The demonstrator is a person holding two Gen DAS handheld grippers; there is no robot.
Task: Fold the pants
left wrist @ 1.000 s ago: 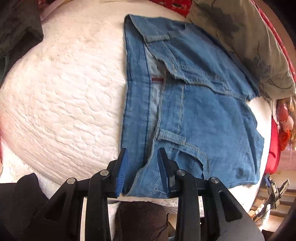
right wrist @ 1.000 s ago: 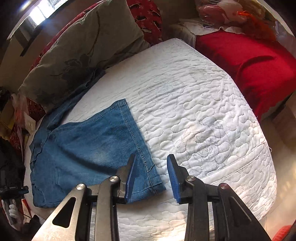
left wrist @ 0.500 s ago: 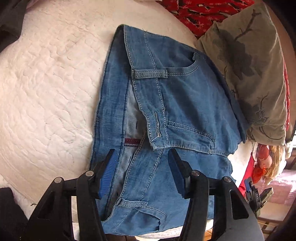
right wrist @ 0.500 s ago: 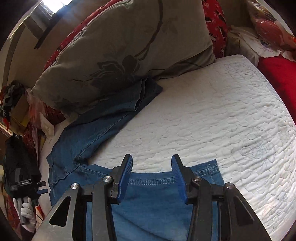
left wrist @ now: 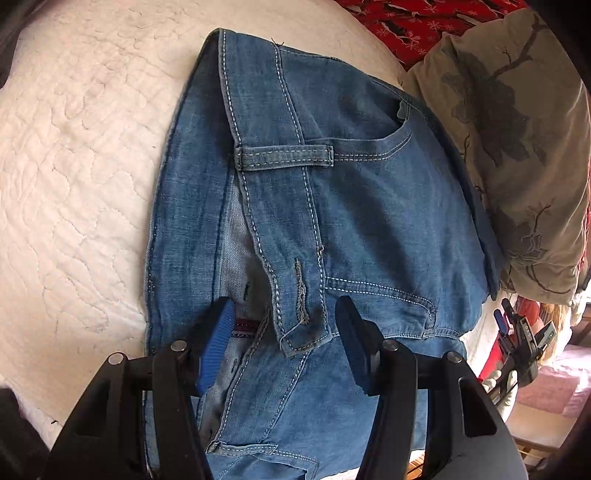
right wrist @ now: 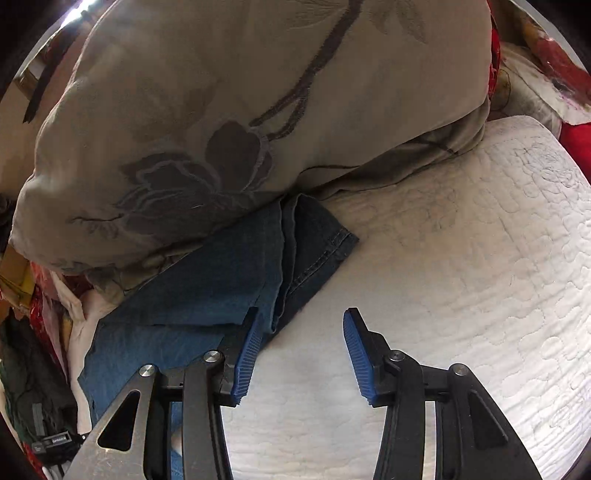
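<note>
Blue ribbed pads are lining the black fingers of both grippers, and both pairs of jaws are standing apart with nothing pinched between them. In the left wrist view, the left gripper (left wrist: 284,343) is hovering over the waist of the pants (left wrist: 362,206), its jaws straddling the open fly flap and a small red label inside the waistband, without pressing on the cloth. Beyond it, the pants are lying flat on the white quilted bed (left wrist: 74,166), the waistband running away toward the far edge of the view, a belt loop (left wrist: 284,157) crossing it and a front pocket curving to the right. Farther right, a grey-brown pillow (left wrist: 517,147) with a dark flower print is lying over the edge of the denim, and red patterned cloth (left wrist: 424,22) is showing behind it at the far right. In the right wrist view, the right gripper (right wrist: 299,350) is hanging above bare quilt, its left finger just beside the edge of a trouser leg, its right finger over the white bed (right wrist: 461,277). Past the fingertips, the leg of the pants (right wrist: 229,273) is stretching toward the far side, folded lengthwise, its hemmed end (right wrist: 325,236) lying on the quilt while the denim to the left is tucked beneath the same flowered pillow (right wrist: 240,110).
</note>
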